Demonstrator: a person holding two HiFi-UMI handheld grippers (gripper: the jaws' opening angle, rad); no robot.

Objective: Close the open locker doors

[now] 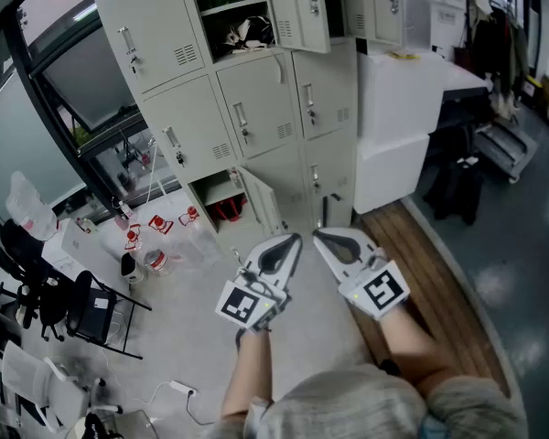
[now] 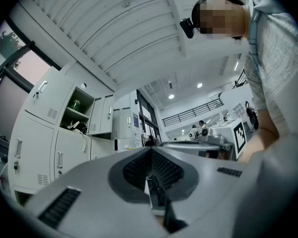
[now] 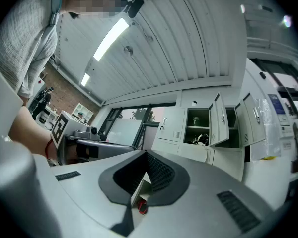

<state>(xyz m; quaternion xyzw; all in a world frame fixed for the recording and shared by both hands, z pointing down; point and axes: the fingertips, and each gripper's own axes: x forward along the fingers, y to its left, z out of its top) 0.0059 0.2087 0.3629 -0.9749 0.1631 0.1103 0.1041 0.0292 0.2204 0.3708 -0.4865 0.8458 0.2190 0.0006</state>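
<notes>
Though well apart from the open locker doors (image 1: 297, 7), left tool (image 1: 291, 241) and right tool (image 1: 322, 238) each pressed together, empty

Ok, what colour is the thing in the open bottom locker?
The thing is red; the head view shows it best.

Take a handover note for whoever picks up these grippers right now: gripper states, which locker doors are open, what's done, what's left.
Left gripper: jaws shut, empty, held in the air short of the lockers.
Right gripper: the same, beside the left, touching nothing.
Open: the upper locker door, swung out from a compartment with items on its shelf, and the bottom locker door, ajar just ahead of the grippers.
Done: the other doors in view look shut.
Left: push both open doors closed. The bottom one is nearer.
</notes>
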